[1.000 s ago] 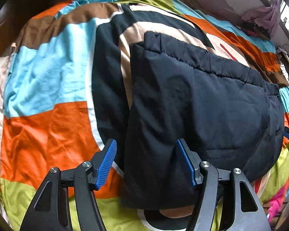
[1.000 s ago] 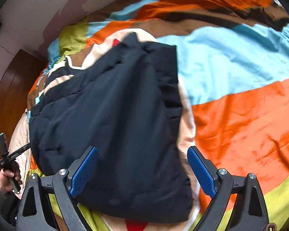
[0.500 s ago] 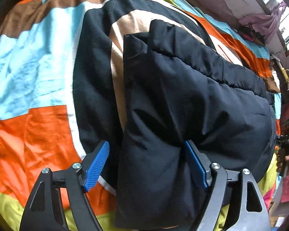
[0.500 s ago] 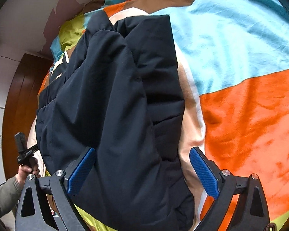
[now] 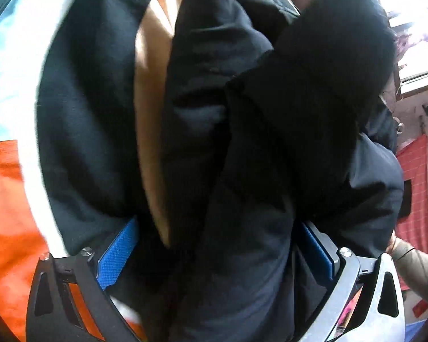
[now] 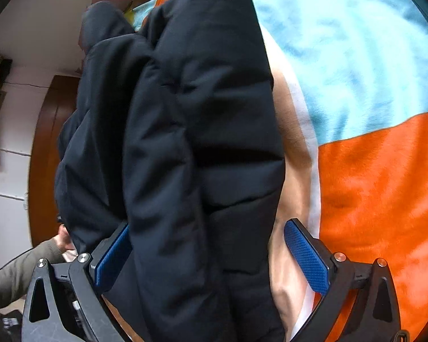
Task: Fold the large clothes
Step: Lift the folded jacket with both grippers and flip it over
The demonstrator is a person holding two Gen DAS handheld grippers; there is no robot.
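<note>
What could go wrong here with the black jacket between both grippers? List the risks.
1. The left gripper, its jaws opening, straddles bunched folds of the black padded jacket; closing may pinch only some layers and skew the fold.
2. The right gripper, also opening, has its right pad over the colourful quilt, so it might catch bedding too.

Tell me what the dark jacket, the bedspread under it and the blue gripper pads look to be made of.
Dark jacket: likely synthetic shell over padding; smooth, faintly shiny, puffy with stitched quilt lines. Bedspread: soft, matte, slightly fuzzy fabric, maybe brushed cotton or fleece, in printed colour blocks. Blue gripper pads: probably rubber or textured plastic, judging by the fine dotted grip pattern.
</note>
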